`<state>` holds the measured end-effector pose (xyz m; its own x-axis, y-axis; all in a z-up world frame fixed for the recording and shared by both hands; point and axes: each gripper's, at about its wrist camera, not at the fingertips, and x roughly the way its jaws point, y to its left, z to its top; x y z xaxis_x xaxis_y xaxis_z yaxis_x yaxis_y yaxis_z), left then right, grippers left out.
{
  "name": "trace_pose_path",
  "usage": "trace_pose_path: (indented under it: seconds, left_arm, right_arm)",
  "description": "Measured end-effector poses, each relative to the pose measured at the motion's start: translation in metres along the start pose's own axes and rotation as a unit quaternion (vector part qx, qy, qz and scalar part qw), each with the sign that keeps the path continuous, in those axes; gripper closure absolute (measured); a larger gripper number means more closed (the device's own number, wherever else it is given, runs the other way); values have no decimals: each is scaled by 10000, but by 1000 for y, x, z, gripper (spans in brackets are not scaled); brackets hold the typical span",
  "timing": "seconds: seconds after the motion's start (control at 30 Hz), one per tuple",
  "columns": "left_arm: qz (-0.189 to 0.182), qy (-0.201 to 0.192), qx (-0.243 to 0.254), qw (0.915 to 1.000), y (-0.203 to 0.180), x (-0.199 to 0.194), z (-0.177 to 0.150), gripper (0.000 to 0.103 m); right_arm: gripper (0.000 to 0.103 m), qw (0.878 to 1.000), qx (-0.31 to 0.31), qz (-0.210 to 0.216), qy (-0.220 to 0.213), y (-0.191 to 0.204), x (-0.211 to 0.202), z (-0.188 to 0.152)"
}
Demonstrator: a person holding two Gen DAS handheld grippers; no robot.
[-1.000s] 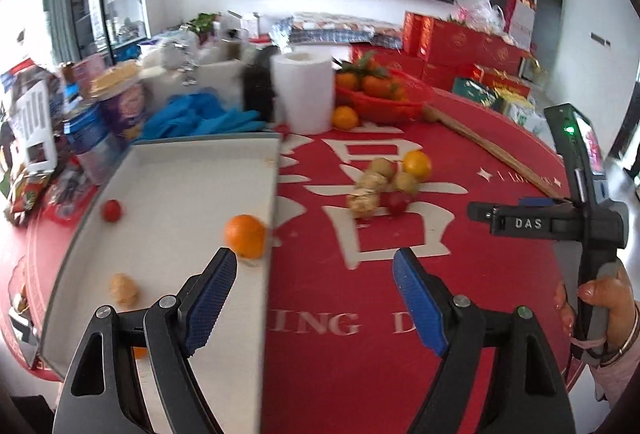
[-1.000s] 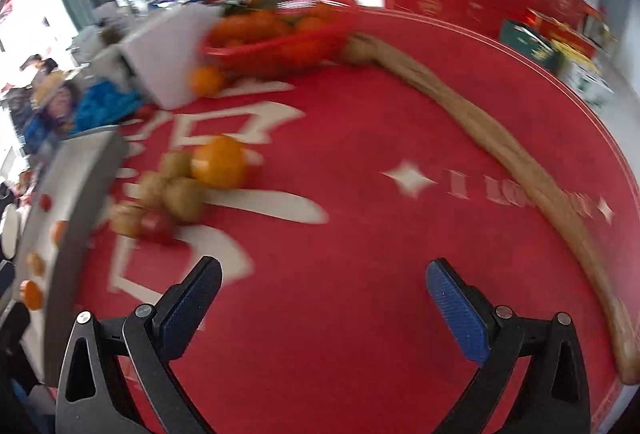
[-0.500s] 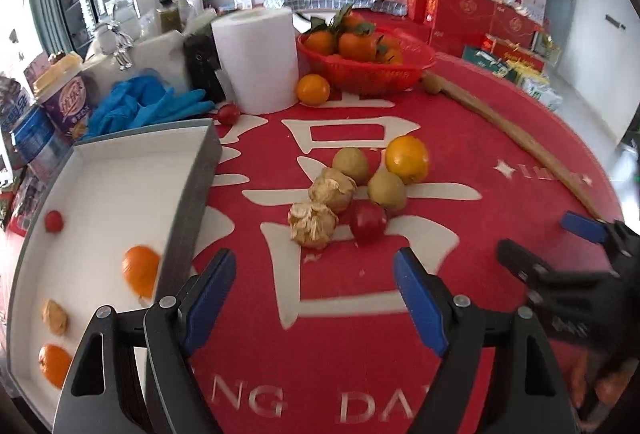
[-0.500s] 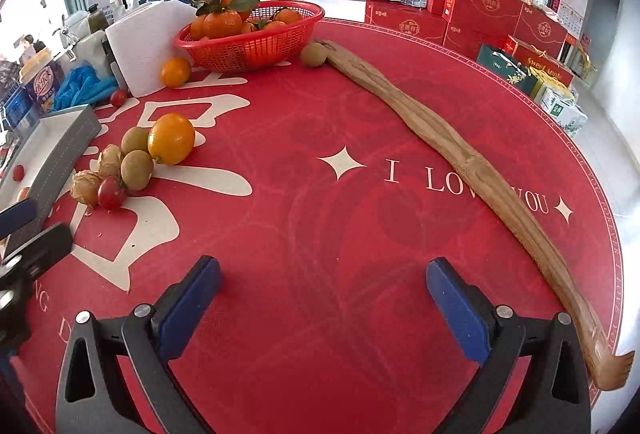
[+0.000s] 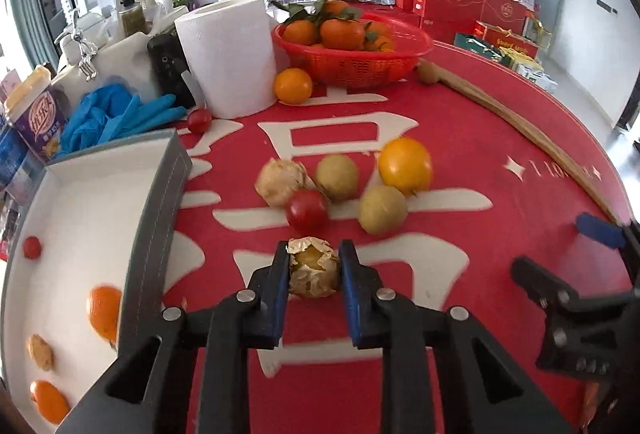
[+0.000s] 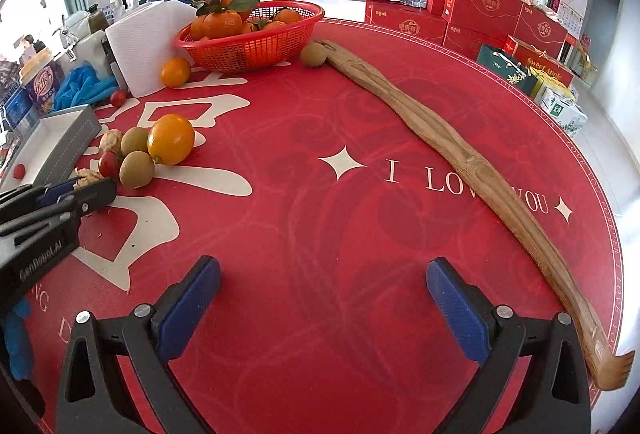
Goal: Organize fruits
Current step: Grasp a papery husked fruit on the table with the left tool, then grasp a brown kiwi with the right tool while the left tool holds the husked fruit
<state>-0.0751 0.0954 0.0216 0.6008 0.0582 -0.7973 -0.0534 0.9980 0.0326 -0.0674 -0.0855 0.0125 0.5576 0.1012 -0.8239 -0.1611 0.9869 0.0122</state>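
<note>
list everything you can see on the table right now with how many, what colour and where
Husked physalis: one, tan, between the left fingers.
Second husked physalis: one, tan, in the loose pile.
Cherry tomato: one, red, in the pile.
Kiwis: two, green-brown, in the pile.
Large orange: one, orange-yellow, back of the pile.
Tray: one, grey with white inside, left; holds small orange, tan and red fruits.
Basket of mandarins: one, red, far side.
Paper roll: one, white, beside the basket.
Back scratcher: one, wooden, right side.
Left gripper: shut on the physalis.
Right gripper: open, empty.
</note>
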Motion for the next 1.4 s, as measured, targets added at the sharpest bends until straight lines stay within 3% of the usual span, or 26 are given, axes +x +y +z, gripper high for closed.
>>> trace_pose_path:
  seconds: [0.27,0.53,0.67,0.7,0.83,0.9,0.93,1.1,1.27,1.4]
  left_arm:
    - [-150,-132,-168,9997,3,-36,-48,77]
    - [-164,-134,-143,9997,6,-39,-50,75]
    - [-426,-151,-244,9987,8,-39,-50,55]
    - [-492,-162,-308,9982,11,-40,-51,55]
    - [-508,-158,-329,9980,16,-40,-52,56]
    - [-397,-154,-256,9988,13,-39,-51,75]
    - [-363,-151,-213,9990,12,-38,-51,77]
    - [-388,-158,-229,9989,11,-40,-54,77]
    - [-171,-146,-184,9996,8,-42,-56,77]
    - [-122,-148,-207,9996,9,-42,-58,76]
  right_arm:
    - [0,10000,-2,-5,2,0,1,0]
    - [0,10000,2,-12,5,2,2,0]
    - [0,10000,2,-13,6,2,2,0]
    - [0,10000,2,-13,6,1,2,0]
    - [0,10000,1,-14,7,1,2,0]
    - [0,10000,2,-14,7,1,2,0]
    - [0,10000,2,-14,7,1,2,0]
    - [0,10000,9,-25,9,2,3,0]
    - [0,10000,21,-44,14,7,3,2]
    - [0,9989,-384,256,32,40,9,10]
